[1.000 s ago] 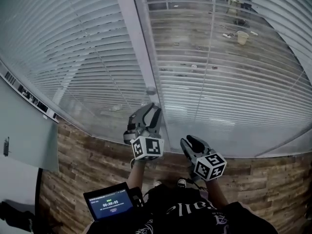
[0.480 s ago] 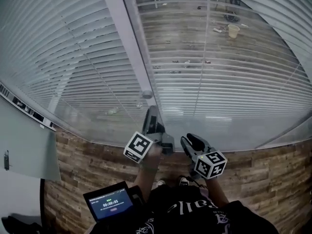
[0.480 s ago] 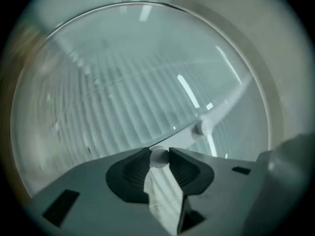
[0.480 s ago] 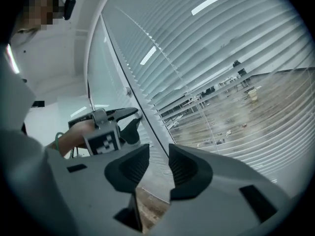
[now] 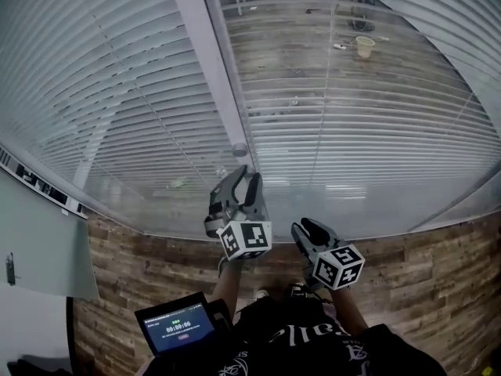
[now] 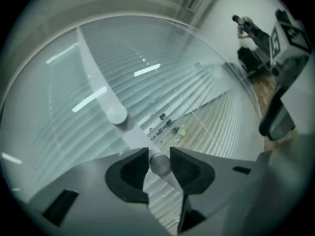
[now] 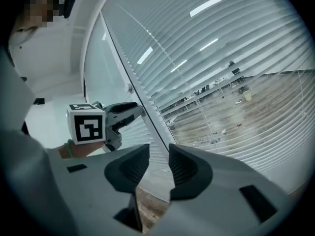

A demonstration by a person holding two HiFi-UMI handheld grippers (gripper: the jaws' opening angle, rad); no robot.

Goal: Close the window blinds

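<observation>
Left gripper (image 6: 159,155): jaws just opening, pads flanking metal knob (image 6: 159,165) on mullion (image 6: 93,77); grip judged released. Knob axis points out along jaw line. Right gripper (image 7: 158,156): jaws apart, empty, farther from knob. Blinds (image 5: 352,131) behind glass, slats not yet shut.

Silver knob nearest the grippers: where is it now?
In the left gripper view, the silver knob sits on the frame strip between the left gripper's jaws, which have just been opening.
</observation>
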